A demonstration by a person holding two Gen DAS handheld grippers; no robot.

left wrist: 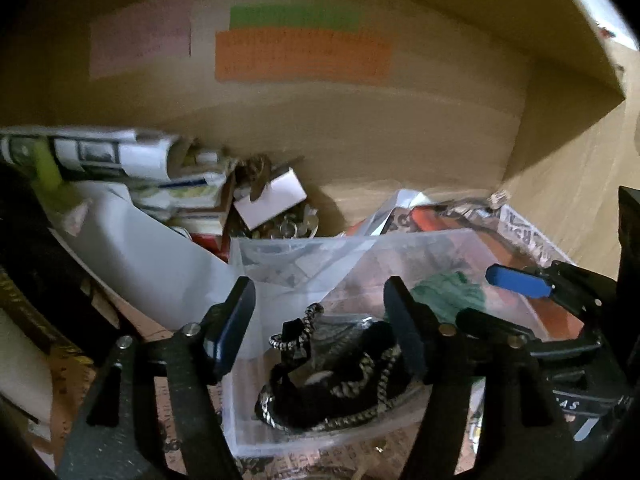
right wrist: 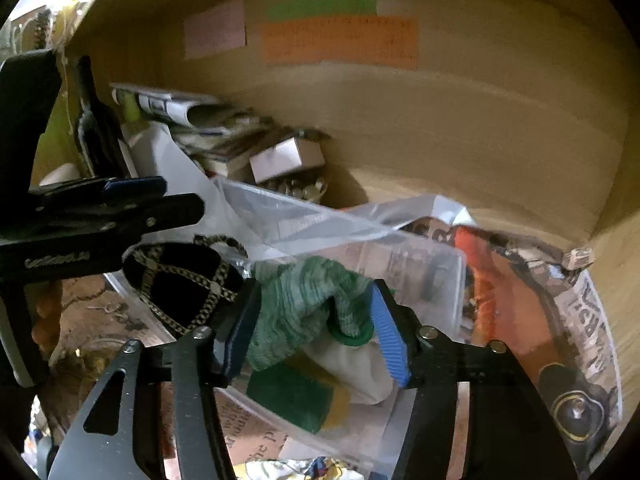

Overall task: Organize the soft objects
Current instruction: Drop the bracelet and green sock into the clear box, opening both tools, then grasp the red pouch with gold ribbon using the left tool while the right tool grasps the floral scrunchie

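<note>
A clear plastic bin sits inside a cardboard box. In it lies a black pouch with a braided black-and-gold cord, also in the right wrist view. My left gripper is open above the pouch, its fingers apart on either side. My right gripper is open around a green knit cloth, with a green and yellow sponge and a white cloth below. The right gripper also shows in the left wrist view, beside the green cloth.
The cardboard box wall with pink, green and orange labels stands behind. Rolled papers, small boxes and a white sheet crowd the left. Newspaper and an orange tool lie at the right. A clear bag drapes over the bin.
</note>
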